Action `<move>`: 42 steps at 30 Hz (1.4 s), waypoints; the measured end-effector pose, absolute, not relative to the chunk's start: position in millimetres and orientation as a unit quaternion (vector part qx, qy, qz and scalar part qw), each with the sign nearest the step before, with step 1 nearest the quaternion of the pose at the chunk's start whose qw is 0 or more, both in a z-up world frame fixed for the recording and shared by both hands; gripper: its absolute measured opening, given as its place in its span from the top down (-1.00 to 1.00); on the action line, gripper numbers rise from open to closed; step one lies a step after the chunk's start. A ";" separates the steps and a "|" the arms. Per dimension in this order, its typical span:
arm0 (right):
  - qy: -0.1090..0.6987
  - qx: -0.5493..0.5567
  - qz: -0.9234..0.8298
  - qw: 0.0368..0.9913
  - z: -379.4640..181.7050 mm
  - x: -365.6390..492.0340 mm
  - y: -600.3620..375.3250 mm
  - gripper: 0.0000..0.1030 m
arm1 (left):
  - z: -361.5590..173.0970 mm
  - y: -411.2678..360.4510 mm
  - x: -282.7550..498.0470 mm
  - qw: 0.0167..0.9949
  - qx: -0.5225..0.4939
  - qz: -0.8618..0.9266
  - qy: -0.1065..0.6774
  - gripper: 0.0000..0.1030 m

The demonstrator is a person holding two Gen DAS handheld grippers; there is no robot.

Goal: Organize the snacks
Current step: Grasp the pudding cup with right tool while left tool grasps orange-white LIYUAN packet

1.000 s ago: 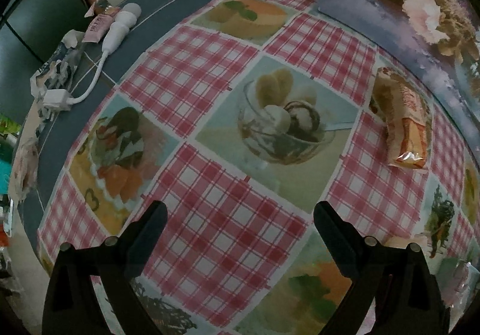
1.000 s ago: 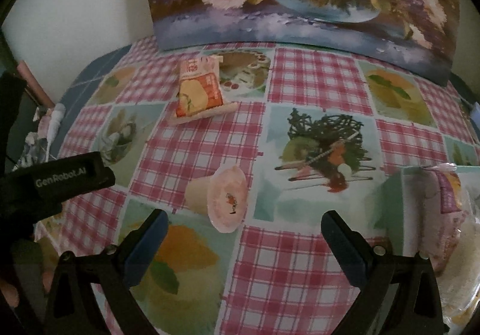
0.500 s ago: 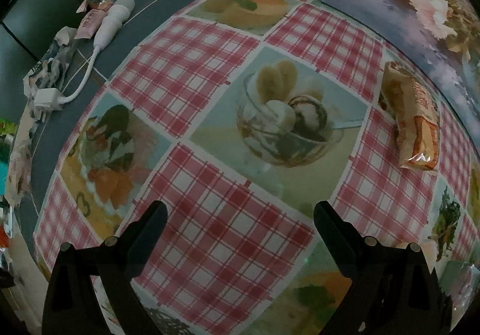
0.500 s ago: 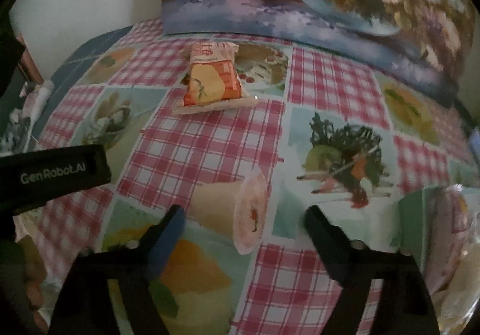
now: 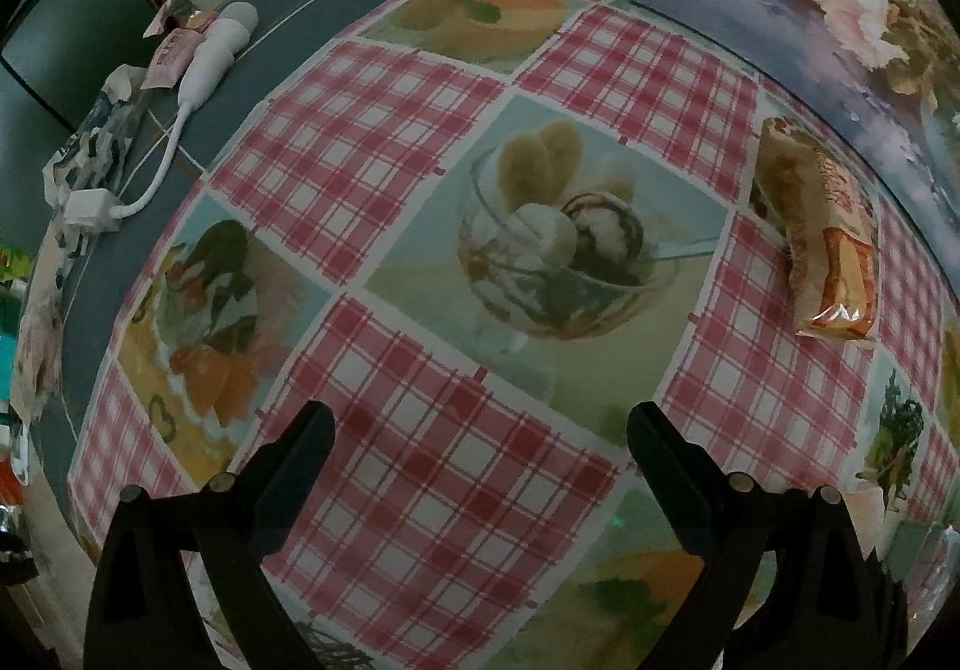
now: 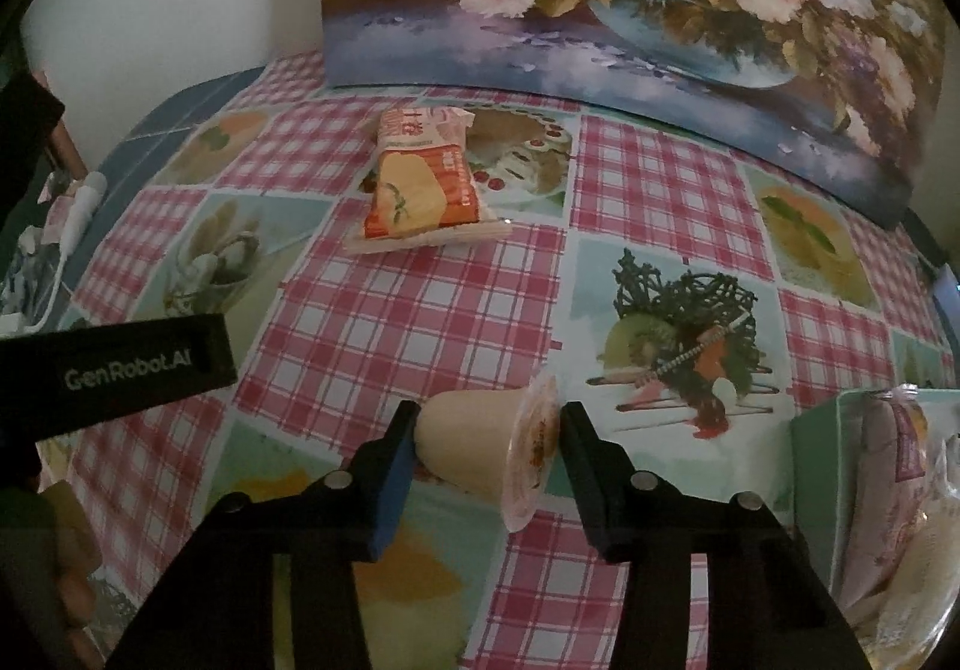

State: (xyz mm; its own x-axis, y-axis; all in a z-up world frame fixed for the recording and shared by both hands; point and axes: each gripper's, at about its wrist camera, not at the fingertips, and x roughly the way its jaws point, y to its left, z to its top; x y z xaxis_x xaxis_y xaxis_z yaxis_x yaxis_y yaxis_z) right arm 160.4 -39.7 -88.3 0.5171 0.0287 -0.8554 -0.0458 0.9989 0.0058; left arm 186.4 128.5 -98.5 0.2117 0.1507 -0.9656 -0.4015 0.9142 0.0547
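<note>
Only the right wrist view shows the right gripper (image 6: pixel 487 430) closing around the tipped pudding cup (image 6: pixel 480 445), seemingly touching; the left gripper (image 5: pixel 480 451) gapes empty.

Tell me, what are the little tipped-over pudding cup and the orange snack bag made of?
The small cream-coloured pudding cup looks like thin, smooth plastic with a shiny printed film lid; its clear rim shows light through. The orange snack bag looks like glossy plastic wrapper: crinkly, with flat sealed ends. The right gripper is closing around the cup.
</note>
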 end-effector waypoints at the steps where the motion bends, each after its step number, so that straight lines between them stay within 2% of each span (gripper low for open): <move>1: 0.491 -0.005 0.019 0.871 -88.2 160.6 -41.9 0.03 | -98.3 127.3 186.7 0.772 -0.104 0.178 0.601 -0.90; 11: 0.491 0.020 0.007 0.871 -86.6 168.8 -60.9 0.04 | -80.4 99.9 202.7 0.792 -0.116 0.150 0.580 -0.90; 20: 0.449 0.052 -0.013 0.892 -61.3 182.8 -89.4 0.04 | -50.0 77.3 219.7 0.834 -0.141 0.093 0.526 -0.90; 33: 0.421 0.078 -0.037 0.903 -48.8 196.4 -131.4 0.04 | -54.0 30.7 241.6 0.870 -0.117 0.044 0.477 -0.89; 36: 0.423 0.078 -0.037 0.902 -51.3 198.0 -132.8 0.04 | -54.9 19.8 245.5 0.876 -0.102 0.036 0.470 -0.84; 40: 0.427 0.078 -0.035 0.900 -55.7 199.8 -132.8 0.04 | -59.2 11.6 249.0 0.879 -0.089 0.032 0.467 -0.56; 42: 0.428 0.078 -0.035 0.900 -56.9 199.9 -132.3 0.04 | -64.5 8.7 250.8 0.878 -0.081 0.034 0.470 -0.51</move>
State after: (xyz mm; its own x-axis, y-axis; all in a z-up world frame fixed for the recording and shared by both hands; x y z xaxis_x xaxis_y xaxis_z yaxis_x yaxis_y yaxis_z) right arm 199.9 -132.3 -56.9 0.6312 0.0043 -0.7756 0.1285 0.9856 0.1101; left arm 250.8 8.7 -64.5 0.5555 -0.0157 -0.8314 -0.1367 0.9845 -0.1099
